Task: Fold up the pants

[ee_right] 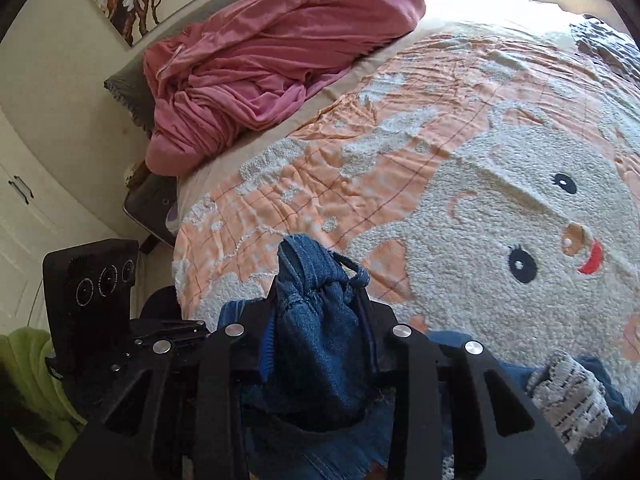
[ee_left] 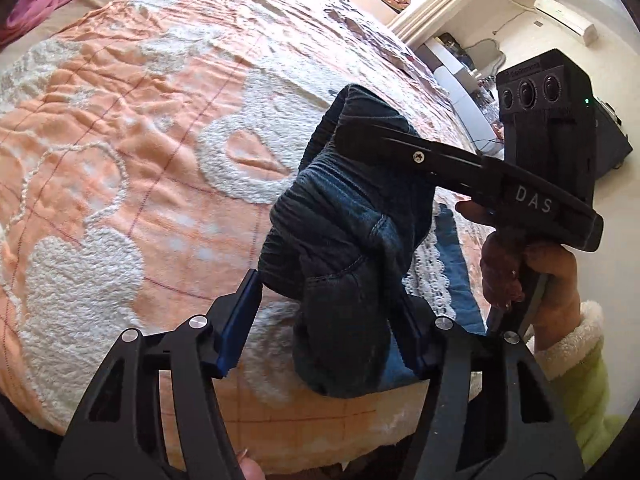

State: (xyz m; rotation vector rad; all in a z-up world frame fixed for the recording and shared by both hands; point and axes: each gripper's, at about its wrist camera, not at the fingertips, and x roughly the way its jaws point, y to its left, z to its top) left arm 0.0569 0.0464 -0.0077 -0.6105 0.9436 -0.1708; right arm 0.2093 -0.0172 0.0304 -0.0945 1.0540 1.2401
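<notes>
Denim bunched between the pads of my right hand-held gripper (ee_right: 320,320) is clamped tight, while my left hand-held gripper (ee_left: 324,320) stands apart around another fold of the same pants (ee_left: 348,232), one pad touching cloth, the other clear. I judge the fold barely begun: one pair of pants, lifted just ahead of my two hand-held grippers over the bed (ee_left: 120,140), nothing yet laid flat.

Dark blue denim pants (ee_left: 344,240) — bunched, gathered waistband uppermost — lifted above the bedspread.
</notes>
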